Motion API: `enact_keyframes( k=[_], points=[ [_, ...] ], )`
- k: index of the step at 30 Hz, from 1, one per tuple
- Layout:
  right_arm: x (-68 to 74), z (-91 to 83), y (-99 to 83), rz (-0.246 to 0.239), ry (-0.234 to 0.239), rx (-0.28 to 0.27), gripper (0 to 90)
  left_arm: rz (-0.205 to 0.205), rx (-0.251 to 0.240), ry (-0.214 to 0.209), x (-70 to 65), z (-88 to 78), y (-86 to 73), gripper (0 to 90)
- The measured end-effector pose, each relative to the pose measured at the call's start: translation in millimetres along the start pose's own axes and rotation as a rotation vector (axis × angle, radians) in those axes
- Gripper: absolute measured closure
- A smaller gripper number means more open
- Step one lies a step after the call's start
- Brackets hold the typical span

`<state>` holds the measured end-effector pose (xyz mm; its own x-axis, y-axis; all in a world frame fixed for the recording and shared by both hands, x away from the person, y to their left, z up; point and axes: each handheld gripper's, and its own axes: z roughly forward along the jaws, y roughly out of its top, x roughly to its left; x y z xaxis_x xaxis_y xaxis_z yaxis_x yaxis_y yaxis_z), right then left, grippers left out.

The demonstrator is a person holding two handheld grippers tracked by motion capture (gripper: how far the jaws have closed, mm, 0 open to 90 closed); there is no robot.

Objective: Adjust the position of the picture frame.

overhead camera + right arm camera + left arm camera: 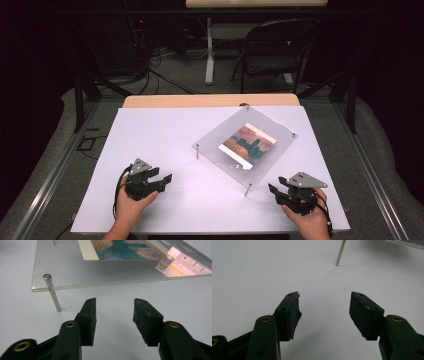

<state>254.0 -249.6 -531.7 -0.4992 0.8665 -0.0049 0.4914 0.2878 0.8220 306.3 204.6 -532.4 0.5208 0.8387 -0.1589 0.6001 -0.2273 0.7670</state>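
On the white desk (200,200), the left gripper (161,181) rested with jaws spread wide on nothing. Right of centre stood a clear acrylic panel on thin metal legs (245,140), a colourful printed picture (248,142) under it. Near its front leg, the right gripper (275,192) lay open and empty.

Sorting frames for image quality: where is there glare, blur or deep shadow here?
High view: the room beyond the table is nearly black, the white top brightly lit, with a small glare spot on the clear panel. Left gripper view: the near black parts of the left tool look soft. Right gripper view: the panel mirrors bright shapes at its far right, blurred.
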Motion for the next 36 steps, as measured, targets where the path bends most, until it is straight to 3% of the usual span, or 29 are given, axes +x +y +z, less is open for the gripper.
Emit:
enact_keyframes(
  k=[6, 10, 12, 18, 23, 36],
  points=[
    [1.7, 1.3, 0.0, 0.007, 0.034, 0.02, 65.0, 0.005, -0.006, -0.021, -5.2, 6.7, 11.0, 45.0],
    [6.4, 4.0, -0.1, -0.029, 0.064, 0.054, 69.2, 0.001, -0.002, -0.046, -7.7, 14.9, 19.3, 48.3],
    [9.1, 4.4, 0.1, -0.05, 0.059, 0.058, 68.9, 0.004, -0.003, -0.056, -9.6, 20.7, 23.7, 50.0],
    [9.5, 4.2, 0.2, -0.037, 0.06, 0.05, 67.6, 0.015, 0.009, -0.089, -12.5, 40.9, 38.1, 57.2],
    [7.7, 2.3, 0.3, -0.022, 0.056, 0.032, 67.7, 0.039, 0.021, -0.099, -15.0, 59.7, 48.5, 61.4],
    [5.7, 2.7, -0.3, -0.003, 0.054, 0.028, 67.0, 0.042, 0.046, -0.115, -11.6, 99.4, 61.5, 67.8]
  ],
)
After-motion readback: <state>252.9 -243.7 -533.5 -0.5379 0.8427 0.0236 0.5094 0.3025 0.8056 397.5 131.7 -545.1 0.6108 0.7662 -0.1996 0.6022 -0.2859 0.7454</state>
